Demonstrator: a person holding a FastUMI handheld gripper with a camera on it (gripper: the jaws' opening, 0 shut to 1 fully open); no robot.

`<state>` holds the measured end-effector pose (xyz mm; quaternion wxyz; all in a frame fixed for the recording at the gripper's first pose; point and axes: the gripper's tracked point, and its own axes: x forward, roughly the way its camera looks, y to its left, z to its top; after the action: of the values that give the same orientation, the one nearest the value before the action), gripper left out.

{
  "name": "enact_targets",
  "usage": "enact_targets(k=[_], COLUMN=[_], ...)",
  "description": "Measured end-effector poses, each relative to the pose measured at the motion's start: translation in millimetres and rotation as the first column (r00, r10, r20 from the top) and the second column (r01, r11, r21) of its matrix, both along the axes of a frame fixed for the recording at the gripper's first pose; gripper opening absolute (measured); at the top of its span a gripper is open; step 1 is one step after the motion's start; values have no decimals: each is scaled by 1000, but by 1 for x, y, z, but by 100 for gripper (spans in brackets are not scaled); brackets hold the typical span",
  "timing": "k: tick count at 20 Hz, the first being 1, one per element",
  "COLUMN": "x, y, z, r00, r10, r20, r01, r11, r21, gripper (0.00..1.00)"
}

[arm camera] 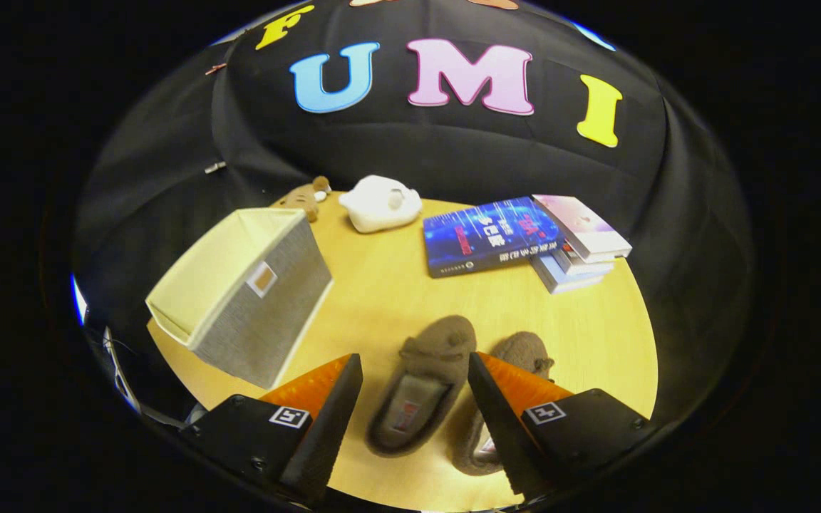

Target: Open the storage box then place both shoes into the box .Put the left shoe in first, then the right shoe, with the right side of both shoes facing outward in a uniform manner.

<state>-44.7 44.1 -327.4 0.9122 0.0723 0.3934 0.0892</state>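
The gripper point(415, 370) has its fingers wide apart, holding nothing, with two fuzzy brown slippers point(425, 381) lying on the round wooden table point(375, 299) between them, and the square grey cloth box point(254, 299) at ten o'clock.

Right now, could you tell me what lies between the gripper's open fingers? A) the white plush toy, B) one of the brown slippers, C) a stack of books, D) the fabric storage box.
B: the gripper is open, and a brown slipper lies between its fingers, with the second slipper partly behind the right-hand finger; the storage box sits apart.
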Motion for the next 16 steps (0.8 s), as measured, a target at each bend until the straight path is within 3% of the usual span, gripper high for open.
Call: enact_targets(k=[3, 9, 11, 14, 15, 16], x=[-1, 9, 11, 18, 18, 20], y=[-9, -13, -15, -18, -22, -22], z=[-37, -87, -102, -115, -118, -116], r00=[999, 990, 983, 973, 969, 968], r10=[-7, -31, -60, -110, -131, -147], r20=[-52, -136, -174, -204, -209, -202], r01=[4, 19, 42, 93, 113, 133], r11=[999, 996, 994, 992, 989, 988], r21=[-46, -89, -101, -91, -96, -83], gripper=[90, 73, 61, 29, 25, 10])
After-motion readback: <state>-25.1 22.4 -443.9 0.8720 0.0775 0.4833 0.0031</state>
